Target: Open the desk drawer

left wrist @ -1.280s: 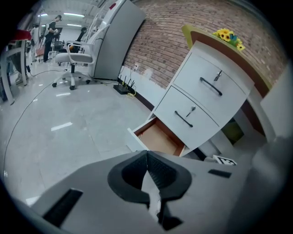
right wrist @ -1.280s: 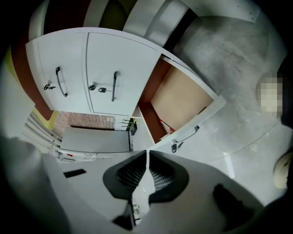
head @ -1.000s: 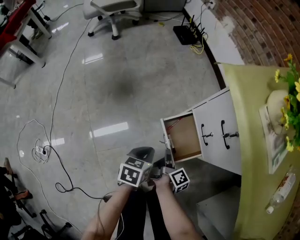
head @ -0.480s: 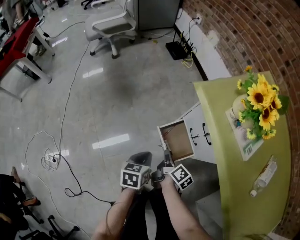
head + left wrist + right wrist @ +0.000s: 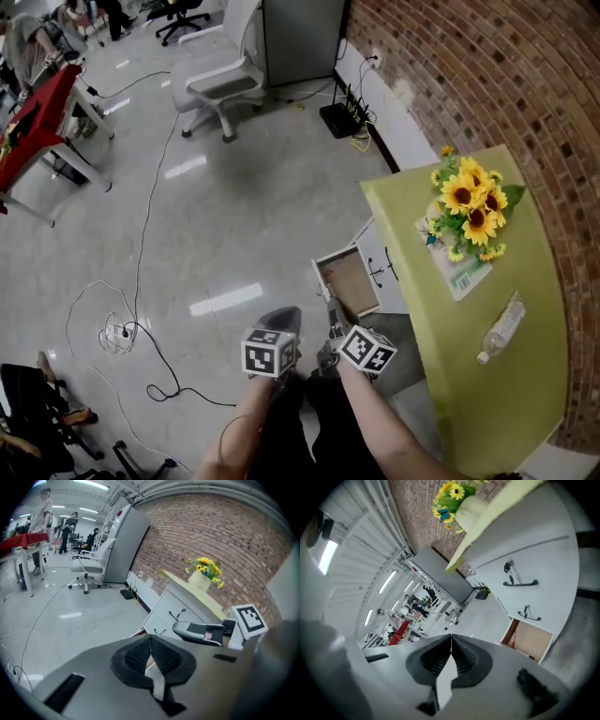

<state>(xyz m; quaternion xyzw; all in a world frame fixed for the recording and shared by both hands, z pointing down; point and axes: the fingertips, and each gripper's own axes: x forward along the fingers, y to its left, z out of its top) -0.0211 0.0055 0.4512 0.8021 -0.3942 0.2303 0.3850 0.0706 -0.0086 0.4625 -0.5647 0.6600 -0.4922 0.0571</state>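
Note:
The white desk cabinet [image 5: 382,272] stands under a yellow-green desk top [image 5: 469,309]. Its lower drawer [image 5: 349,281] is pulled out and shows a bare brown bottom; in the right gripper view the drawer [image 5: 530,640] lies below two dark handles [image 5: 520,582]. Both grippers hang in the air in front of the drawer, apart from it. My left gripper [image 5: 281,317] [image 5: 151,641] is shut with nothing between its pads. My right gripper [image 5: 333,330] [image 5: 451,641] is shut and empty too, rolled onto its side. The left gripper view shows the right gripper's body [image 5: 201,632] close beside it.
Sunflowers in a pot [image 5: 472,206], a paper and a plastic bottle [image 5: 500,328] sit on the desk top. A brick wall [image 5: 487,84] runs behind it. An office chair [image 5: 220,80], a red table [image 5: 37,112], a router [image 5: 339,117] and cables [image 5: 122,328] are on the glossy floor.
Both grippers have risen away from the open drawer, and the right one has rolled. The head view now looks from higher up, so the desk and drawer appear smaller.

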